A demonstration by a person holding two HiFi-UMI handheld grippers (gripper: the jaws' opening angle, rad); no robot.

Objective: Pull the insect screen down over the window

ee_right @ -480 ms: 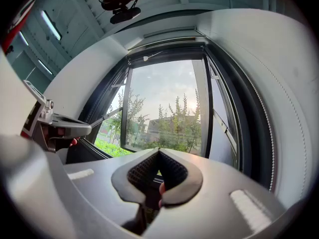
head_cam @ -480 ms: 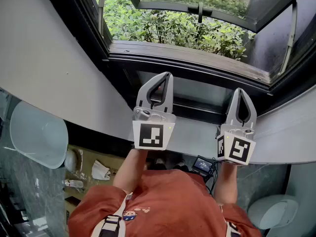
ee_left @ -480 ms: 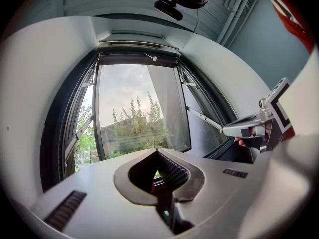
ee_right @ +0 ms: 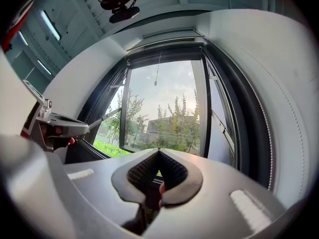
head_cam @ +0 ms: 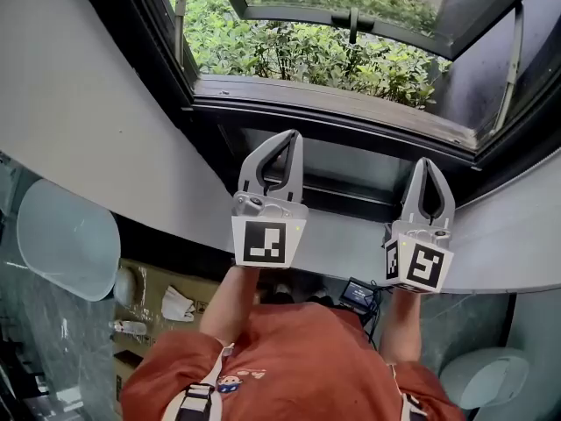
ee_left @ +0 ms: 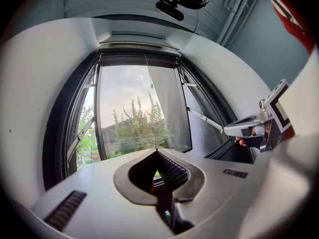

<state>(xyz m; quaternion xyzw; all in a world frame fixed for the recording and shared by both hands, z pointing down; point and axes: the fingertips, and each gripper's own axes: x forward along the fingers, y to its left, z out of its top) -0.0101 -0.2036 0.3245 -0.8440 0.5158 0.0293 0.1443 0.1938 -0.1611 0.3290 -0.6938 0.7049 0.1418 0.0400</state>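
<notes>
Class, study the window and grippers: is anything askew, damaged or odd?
Nothing stands out. The window frame looks intact, the pull cord hangs straight at its top, and the left gripper and right gripper are shut and empty.

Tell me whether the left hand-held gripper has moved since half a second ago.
No. The left hand-held gripper sits in the same spot against the dark window frame; any shift is too slight to count.

A plain ground-floor workroom or office: ahead of the left gripper (head_cam: 292,135) and right gripper (head_cam: 426,161), a dark-framed window (head_cam: 333,112) opens onto shrubs (head_cam: 289,51); beneath them a cardboard box (head_cam: 166,281) and a wired black device (head_cam: 359,293) sit on a marbled floor (head_cam: 61,349); above them bare pipes (ee_left: 239,9) run overhead.
</notes>
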